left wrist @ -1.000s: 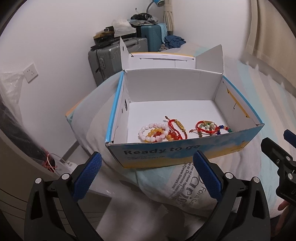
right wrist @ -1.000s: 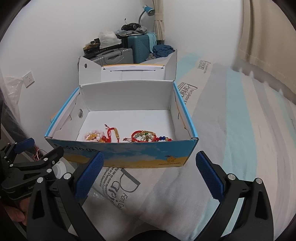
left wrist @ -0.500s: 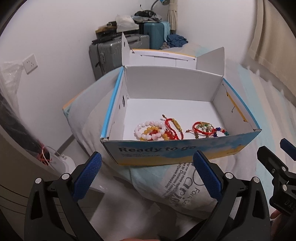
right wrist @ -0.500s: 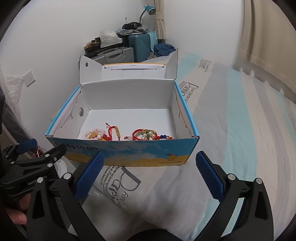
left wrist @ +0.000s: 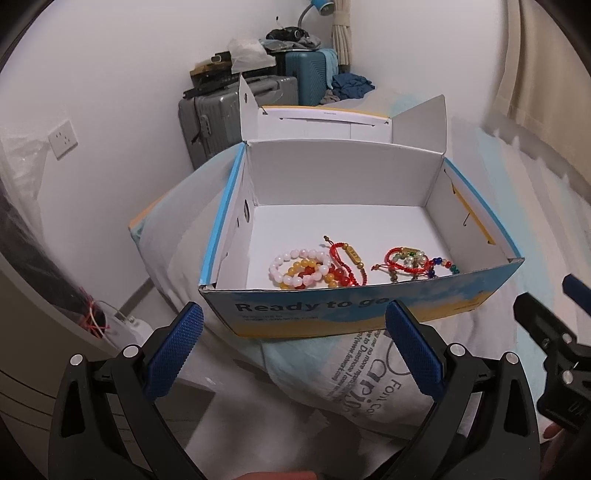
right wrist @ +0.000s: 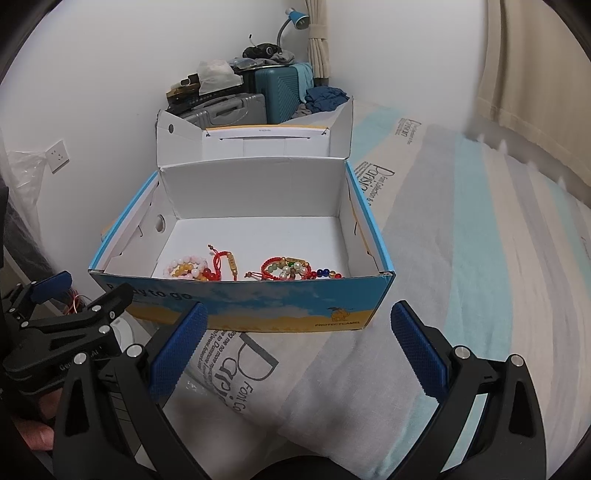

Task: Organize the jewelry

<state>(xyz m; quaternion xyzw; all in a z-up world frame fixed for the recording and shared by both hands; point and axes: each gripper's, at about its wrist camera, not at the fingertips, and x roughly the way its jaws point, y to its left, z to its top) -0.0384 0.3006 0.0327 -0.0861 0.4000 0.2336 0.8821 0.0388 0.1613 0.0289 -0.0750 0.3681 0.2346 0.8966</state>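
Note:
An open blue and white shoebox [left wrist: 354, 314] [right wrist: 258, 306] rests on the bed, its lid folded back. Inside, near the front wall, lie a pink and orange bead bracelet [left wrist: 301, 267] [right wrist: 186, 267], a red cord bracelet with a gold bar [left wrist: 351, 258] [right wrist: 225, 260] and a red cord with mixed beads [left wrist: 413, 260] [right wrist: 291, 267]. My left gripper [left wrist: 295, 343] hangs open just before the box front, holding nothing. My right gripper [right wrist: 299, 343] is likewise open and bare, below the box front. Each gripper shows at the edge of the other's view.
The box sits on a striped quilt [right wrist: 461, 258] with printed text. Behind it stand a grey suitcase [left wrist: 218, 114], a teal suitcase [right wrist: 280, 92] piled with clutter, and a blue lamp [right wrist: 297, 18]. A wall socket [left wrist: 62, 138] is at left, a curtain [right wrist: 535, 74] at right.
Both grippers have crept closer to the box and tilted slightly, so more of its floor and the bracelets shows. Both stay open; the jewelry has not moved.

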